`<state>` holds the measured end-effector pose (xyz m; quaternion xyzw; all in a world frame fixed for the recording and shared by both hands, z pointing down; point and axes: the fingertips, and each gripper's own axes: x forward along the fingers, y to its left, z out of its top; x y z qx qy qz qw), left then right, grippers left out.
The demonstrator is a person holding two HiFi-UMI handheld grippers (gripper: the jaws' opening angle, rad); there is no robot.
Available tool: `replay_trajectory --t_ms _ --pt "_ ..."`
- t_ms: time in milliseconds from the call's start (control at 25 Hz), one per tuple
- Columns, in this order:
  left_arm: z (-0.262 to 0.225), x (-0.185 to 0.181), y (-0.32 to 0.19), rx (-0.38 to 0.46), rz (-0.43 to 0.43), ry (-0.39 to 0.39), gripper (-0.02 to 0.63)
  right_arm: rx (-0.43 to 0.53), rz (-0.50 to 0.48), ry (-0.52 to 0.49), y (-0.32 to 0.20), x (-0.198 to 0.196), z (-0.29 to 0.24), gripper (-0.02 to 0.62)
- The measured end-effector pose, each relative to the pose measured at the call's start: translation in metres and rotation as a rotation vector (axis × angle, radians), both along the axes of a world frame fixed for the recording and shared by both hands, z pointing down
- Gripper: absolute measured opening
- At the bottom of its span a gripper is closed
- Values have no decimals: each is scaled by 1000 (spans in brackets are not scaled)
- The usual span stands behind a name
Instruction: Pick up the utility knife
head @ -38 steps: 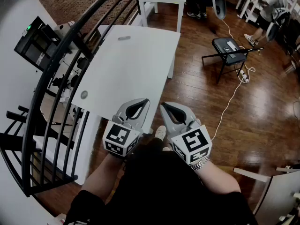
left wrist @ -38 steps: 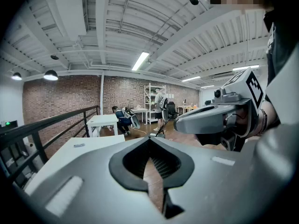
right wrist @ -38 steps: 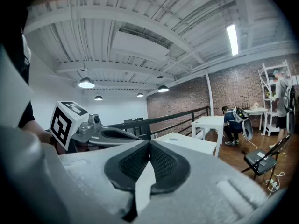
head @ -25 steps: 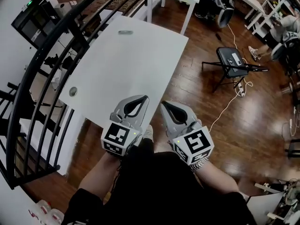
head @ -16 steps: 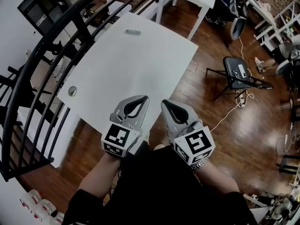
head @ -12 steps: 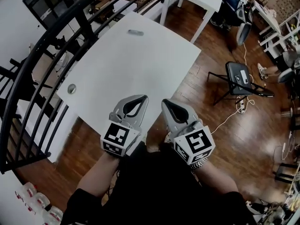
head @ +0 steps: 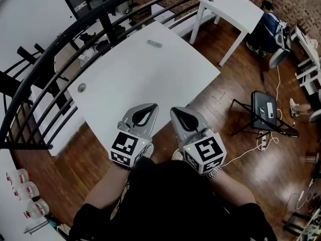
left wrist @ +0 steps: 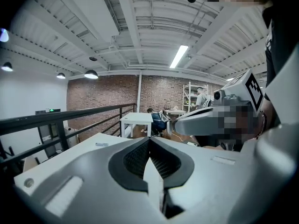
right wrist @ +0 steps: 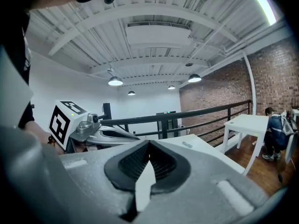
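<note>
The utility knife [head: 154,44] lies at the far end of the table [head: 125,79]. The left tool [head: 153,107] and right tool [head: 173,110] hover side by side over its near edge. A railing [head: 47,59] runs along the left, a second table [head: 230,4] stands far right, and a folding chair [head: 266,109] stands to the right.

Even overhead lighting from a fluorescent strip [left wrist: 179,56] and pendant lamps [right wrist: 115,81]; soft sheen on the wood floor [head: 220,109]; strong fisheye curvature, dark vignetted corners.
</note>
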<state>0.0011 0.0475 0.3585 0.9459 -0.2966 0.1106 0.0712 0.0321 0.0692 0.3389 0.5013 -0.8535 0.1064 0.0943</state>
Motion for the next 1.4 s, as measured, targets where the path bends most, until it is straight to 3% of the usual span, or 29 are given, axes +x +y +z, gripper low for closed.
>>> replay_trajectory --t_ms 280,560,840,1400 --pt "-11 38 12 32 -81 -9 17 16 -76 -18 8 42 -4 -8" --pt "-7 49 -7 18 -126 -16 17 15 -118 -24 -13 53 -1 -8" --pt "7 57 -66 -9 -158 25 17 -14 -141 31 -73 61 13 -8" --pt "8 34 -164 -30 -210 59 17 -70 -198 137 -196 30 26 -8"
